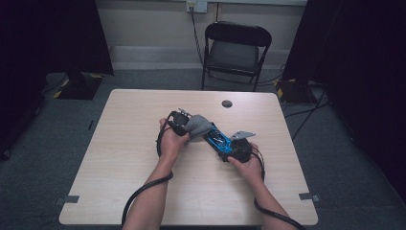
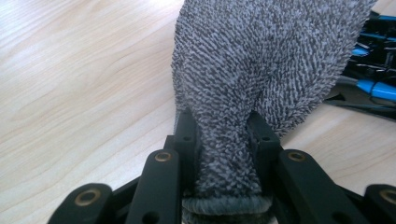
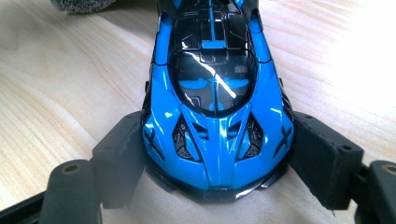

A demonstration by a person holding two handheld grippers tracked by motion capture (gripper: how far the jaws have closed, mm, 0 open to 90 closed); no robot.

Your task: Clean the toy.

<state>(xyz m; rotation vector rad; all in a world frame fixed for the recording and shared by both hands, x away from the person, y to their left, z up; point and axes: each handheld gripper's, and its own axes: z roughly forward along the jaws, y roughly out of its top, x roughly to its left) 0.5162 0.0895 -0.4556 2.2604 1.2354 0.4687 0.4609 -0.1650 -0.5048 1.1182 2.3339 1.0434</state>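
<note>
1. Work in hand: wiping a blue toy car (image 3: 215, 116) with a grey cloth (image 2: 261, 70) on the bench (image 1: 143, 191).
2. Right gripper (image 1: 238, 149): jaws clamped on the car's two sides near one end, holding it on the bench.
3. Left gripper (image 1: 178, 125): jaws pinched tight on a fold of the cloth.
4. Position: in the high view the cloth lies draped over the car's far end, between the two grippers, at the bench centre.
5. Progress, as judged: both grips are made and the cloth is on the car; the near end, towards the right gripper, is uncovered and appears still to be wiped.
6. View differences: the right gripper view shows the car's glossy roof and jaw contact; the left gripper view shows the cloth's pile and hem; the high view alone shows both hands, a chair (image 1: 235, 50) and floor.
</note>
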